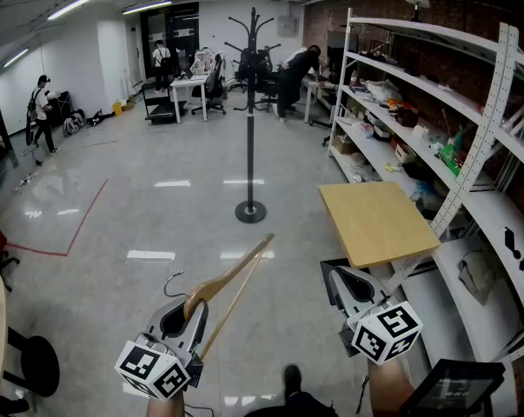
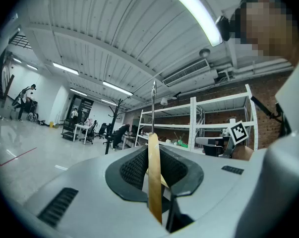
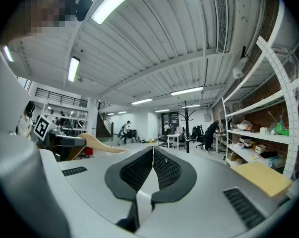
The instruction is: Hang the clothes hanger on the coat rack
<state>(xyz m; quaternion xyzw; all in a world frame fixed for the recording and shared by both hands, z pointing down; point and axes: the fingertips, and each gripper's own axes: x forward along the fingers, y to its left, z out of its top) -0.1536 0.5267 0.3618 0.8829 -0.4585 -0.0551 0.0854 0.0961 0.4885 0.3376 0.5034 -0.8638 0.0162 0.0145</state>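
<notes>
The black coat rack (image 1: 250,102) stands on the shiny floor a few steps ahead, its round base (image 1: 250,211) in mid-room. My left gripper (image 1: 190,309) is shut on the wooden clothes hanger (image 1: 234,278), which slants up to the right, with its wire hook (image 1: 175,281) sticking out to the left. In the left gripper view the hanger's wood (image 2: 154,182) runs edge-on between the jaws of the left gripper (image 2: 154,155), and the coat rack (image 2: 114,119) shows small and far off. My right gripper (image 1: 347,287) is shut and holds nothing; its pads (image 3: 161,168) meet.
A small wooden table (image 1: 379,222) stands at the right, against white metal shelving (image 1: 435,129) full of items. Desks, chairs and several people are at the back of the room. A black stool (image 1: 36,359) is at the lower left. Red tape (image 1: 83,220) marks the floor.
</notes>
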